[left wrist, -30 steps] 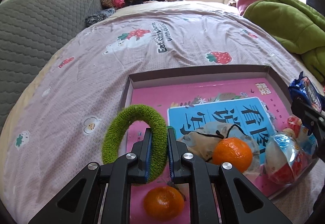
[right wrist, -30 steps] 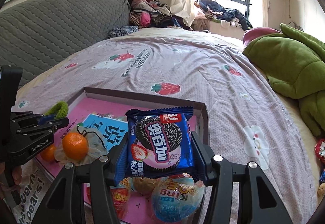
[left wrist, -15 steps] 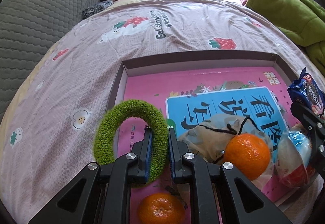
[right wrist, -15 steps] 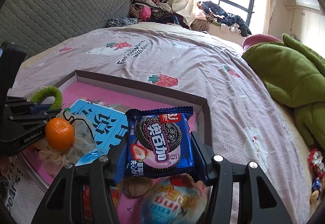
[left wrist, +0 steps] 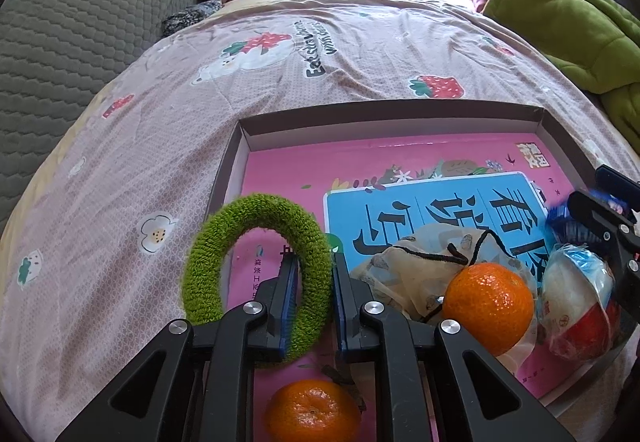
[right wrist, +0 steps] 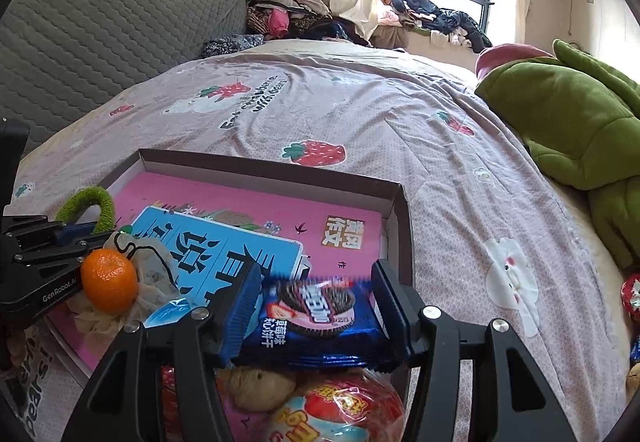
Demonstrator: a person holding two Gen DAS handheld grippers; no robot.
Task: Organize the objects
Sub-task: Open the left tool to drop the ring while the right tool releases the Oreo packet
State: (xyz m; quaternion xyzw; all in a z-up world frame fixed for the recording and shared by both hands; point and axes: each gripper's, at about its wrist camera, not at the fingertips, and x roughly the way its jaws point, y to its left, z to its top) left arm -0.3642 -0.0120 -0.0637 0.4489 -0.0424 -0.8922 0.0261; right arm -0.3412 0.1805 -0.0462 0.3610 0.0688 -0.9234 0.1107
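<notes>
Strawberry-print bedding covers a bed (left wrist: 248, 113), and near its near edge lies a shallow box (left wrist: 384, 113) with pink and blue books as its floor. Already inside are two oranges, a mesh pouch (left wrist: 404, 266) and wrapped snacks, so I judge the task well advanced.

Both last items are being released. The left claw (left wrist: 314, 294) is opening around the green hair band (left wrist: 256, 262), which stands upright at the left side of the box; one pad seems apart from it already. The right claw (right wrist: 314, 306) is opening too, and the blue cookie packet (right wrist: 320, 316) sits tilted between its pads over the snacks in the near right corner.

Only the right view shows more snacks (right wrist: 632, 294) on the bedding, right of the box. Only the left view shows the nearer orange (left wrist: 314, 412).
</notes>
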